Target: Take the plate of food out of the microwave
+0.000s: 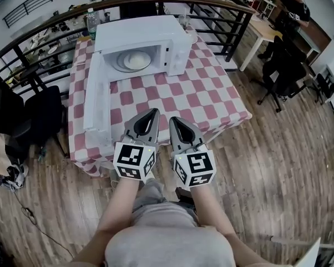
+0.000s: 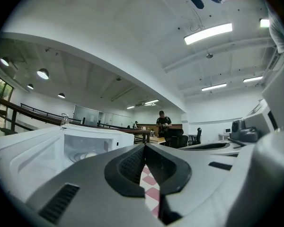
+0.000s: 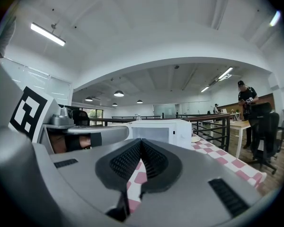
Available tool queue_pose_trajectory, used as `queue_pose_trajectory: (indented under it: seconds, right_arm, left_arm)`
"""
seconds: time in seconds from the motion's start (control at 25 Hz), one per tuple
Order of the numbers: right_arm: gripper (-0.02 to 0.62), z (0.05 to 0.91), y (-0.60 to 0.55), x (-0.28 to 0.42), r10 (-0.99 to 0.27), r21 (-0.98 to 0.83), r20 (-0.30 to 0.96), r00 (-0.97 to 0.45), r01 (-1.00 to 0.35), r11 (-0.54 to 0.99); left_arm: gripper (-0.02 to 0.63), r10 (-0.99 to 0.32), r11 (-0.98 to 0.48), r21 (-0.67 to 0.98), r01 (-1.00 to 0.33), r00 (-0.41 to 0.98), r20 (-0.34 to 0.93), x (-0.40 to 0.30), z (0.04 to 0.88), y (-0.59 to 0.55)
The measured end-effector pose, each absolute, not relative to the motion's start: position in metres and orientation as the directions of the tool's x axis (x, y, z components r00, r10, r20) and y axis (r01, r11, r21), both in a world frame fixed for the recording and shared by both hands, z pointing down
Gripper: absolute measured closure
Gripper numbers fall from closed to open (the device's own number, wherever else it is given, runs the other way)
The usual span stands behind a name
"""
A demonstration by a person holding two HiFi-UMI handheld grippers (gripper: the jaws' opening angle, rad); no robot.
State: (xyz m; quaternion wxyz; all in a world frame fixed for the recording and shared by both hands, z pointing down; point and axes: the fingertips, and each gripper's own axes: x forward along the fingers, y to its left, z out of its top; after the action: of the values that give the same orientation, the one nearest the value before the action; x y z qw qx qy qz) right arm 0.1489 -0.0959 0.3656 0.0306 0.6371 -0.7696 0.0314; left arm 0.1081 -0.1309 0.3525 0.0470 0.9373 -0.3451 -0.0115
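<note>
A white microwave (image 1: 142,40) stands at the far side of a red-and-white checkered table (image 1: 211,99). Its door (image 1: 97,96) hangs open to the left. Inside lies a plate (image 1: 119,64) with a pale round food item (image 1: 137,60). My left gripper (image 1: 155,111) and right gripper (image 1: 173,119) hover side by side over the table's near edge, well short of the microwave. Both are shut with nothing between the jaws. In the left gripper view the jaws (image 2: 144,146) point past the open microwave (image 2: 85,141). The right gripper (image 3: 141,141) faces the microwave (image 3: 158,132) too.
A clear bottle (image 1: 92,20) stands behind the microwave and a small dish (image 1: 191,36) lies at its right. A dark railing (image 1: 234,15) curves behind the table. A black chair (image 1: 42,113) stands left; an office chair (image 1: 284,71) and a person (image 1: 295,7) are far right.
</note>
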Motion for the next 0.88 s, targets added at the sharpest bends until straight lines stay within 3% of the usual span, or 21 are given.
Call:
queue_pose_trajectory:
  seconds: [0.88]
  right_arm:
    - [0.569, 0.393, -0.244, 0.151, -0.945, -0.006, 0.179, -0.275, -0.960, 0.278]
  left_arm:
    - [0.606, -0.722, -0.680, 0.145, -0.719, 0.691, 0.044, 0.105, 0.374, -0.275]
